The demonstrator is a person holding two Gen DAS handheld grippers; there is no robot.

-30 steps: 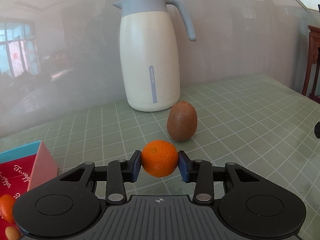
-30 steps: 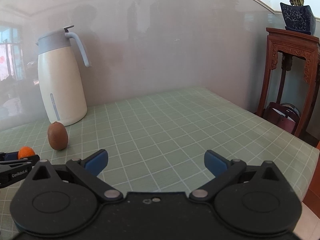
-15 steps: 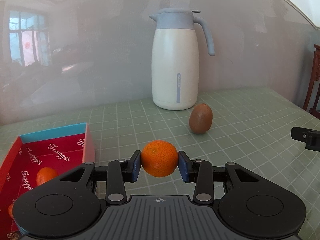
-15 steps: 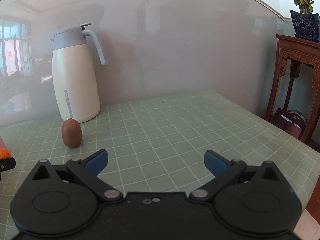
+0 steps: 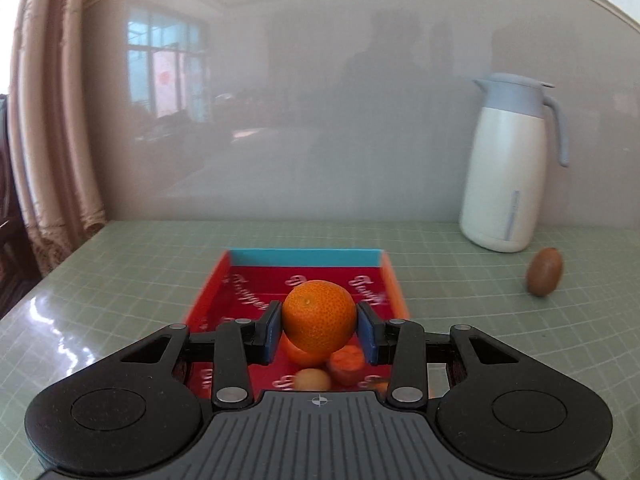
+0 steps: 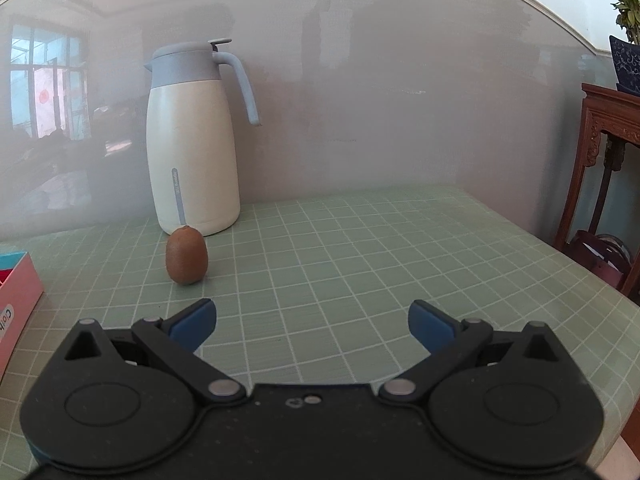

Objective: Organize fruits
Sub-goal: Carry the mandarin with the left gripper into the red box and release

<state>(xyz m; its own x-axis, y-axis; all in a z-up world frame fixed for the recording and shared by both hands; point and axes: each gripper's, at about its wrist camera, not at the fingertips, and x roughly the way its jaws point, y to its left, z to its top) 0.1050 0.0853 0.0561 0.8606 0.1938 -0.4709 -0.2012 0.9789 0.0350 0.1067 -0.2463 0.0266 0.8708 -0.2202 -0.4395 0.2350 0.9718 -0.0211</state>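
Observation:
My left gripper is shut on an orange mandarin and holds it above the red box with a blue far wall. Several small orange fruits lie in the box below it. A brown kiwi stands on the green checked table to the right of the box; it also shows in the right wrist view. My right gripper is open and empty, above the table, short of the kiwi and to its right. The box's pink corner shows at the left edge.
A tall white thermos jug with a grey-blue lid stands at the back against the wall, just behind the kiwi. A dark wooden stand with a potted plant is beyond the table's right edge. Curtains hang at the far left.
My left gripper has swung left with the mandarin, from in front of the jug and kiwi to over the red box. The right gripper view has shifted left, toward the kiwi.

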